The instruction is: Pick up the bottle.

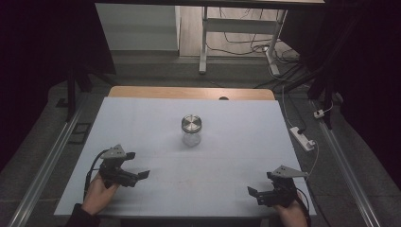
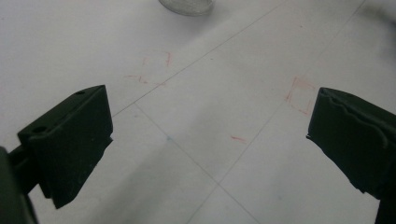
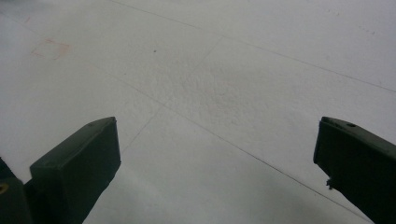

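Note:
A small clear glass jar [image 1: 191, 130] with a round metal lid stands upright near the middle of the white table [image 1: 142, 118]. Its base shows at the top edge of the left gripper view as the jar [image 2: 187, 5]. My left gripper [image 1: 137, 165] rests low at the front left, held by a hand, jaws wide apart and nothing between them; in its own view the left gripper [image 2: 210, 135] points toward the jar. My right gripper [image 1: 253, 196] sits at the front right corner, also open and empty, and the right gripper [image 3: 217, 161] looks over bare tabletop.
Faint red pencil marks [image 2: 299, 95] and thin grid lines cross the white surface. A wooden strip [image 1: 189, 92] edges the table's far side. A white power strip [image 1: 302, 138] and cables lie on the floor to the right. A desk frame [image 1: 236, 33] stands beyond.

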A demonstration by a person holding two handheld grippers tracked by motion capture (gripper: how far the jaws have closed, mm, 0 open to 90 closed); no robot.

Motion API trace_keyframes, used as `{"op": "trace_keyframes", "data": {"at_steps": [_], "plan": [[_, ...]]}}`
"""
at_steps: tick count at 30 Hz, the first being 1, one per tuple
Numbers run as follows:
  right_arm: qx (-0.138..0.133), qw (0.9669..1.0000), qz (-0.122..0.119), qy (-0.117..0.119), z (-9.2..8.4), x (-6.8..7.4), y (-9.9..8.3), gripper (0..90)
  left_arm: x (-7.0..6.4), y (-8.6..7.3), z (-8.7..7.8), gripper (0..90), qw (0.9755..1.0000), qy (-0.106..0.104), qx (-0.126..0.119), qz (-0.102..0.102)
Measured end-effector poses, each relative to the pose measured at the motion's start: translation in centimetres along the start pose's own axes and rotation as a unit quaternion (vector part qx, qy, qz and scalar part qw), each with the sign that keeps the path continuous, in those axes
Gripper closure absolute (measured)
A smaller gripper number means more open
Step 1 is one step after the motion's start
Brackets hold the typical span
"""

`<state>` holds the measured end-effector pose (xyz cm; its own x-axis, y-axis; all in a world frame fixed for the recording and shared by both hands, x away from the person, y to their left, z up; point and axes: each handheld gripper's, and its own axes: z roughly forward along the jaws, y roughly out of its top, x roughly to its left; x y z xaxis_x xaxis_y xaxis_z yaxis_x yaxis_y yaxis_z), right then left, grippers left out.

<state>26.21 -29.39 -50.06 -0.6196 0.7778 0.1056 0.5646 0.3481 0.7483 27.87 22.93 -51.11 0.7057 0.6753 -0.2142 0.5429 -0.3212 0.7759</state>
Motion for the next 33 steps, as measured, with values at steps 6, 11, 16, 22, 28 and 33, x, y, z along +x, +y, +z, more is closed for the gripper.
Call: {"op": "trace_keyframes", "data": {"at_steps": [6, 11, 16, 22, 28, 33], "plan": [[0.001, 1.0000, -0.001, 0.002, 0.0, 0.0, 0.0, 0.7, 0.2, 1.0, 1.0, 0.2, 0.9999, 0.001, 0.008, 0.009], [0.000, 1.0000, -0.001, 0.003, 0.0, 0.0, 0.0, 0.7, 0.5, 2.0, 2.0, 0.1, 0.9999, 0.005, 0.007, 0.008], [0.000, 1.0000, -0.001, 0.003, 0.0, 0.0, 0.0, 0.7, 0.8, 3.0, 2.9, 0.1, 1.0000, 0.001, 0.003, 0.001], [0.001, 1.0000, -0.002, 0.004, 0.0, 0.0, 0.0, 0.9, 1.1, 4.1, 4.2, 0.1, 0.9999, -0.008, 0.004, 0.008], [0.001, 1.0000, -0.002, 0.004, 0.0, 0.0, 0.0, 0.9, 1.2, 5.2, 5.6, 0.0, 0.9995, -0.017, 0.006, 0.025], [0.001, 1.0000, -0.003, 0.005, 0.1, 0.0, 0.0, 0.9, 1.3, 5.9, 7.0, 0.0, 0.9989, -0.008, 0.011, 0.044]]}}
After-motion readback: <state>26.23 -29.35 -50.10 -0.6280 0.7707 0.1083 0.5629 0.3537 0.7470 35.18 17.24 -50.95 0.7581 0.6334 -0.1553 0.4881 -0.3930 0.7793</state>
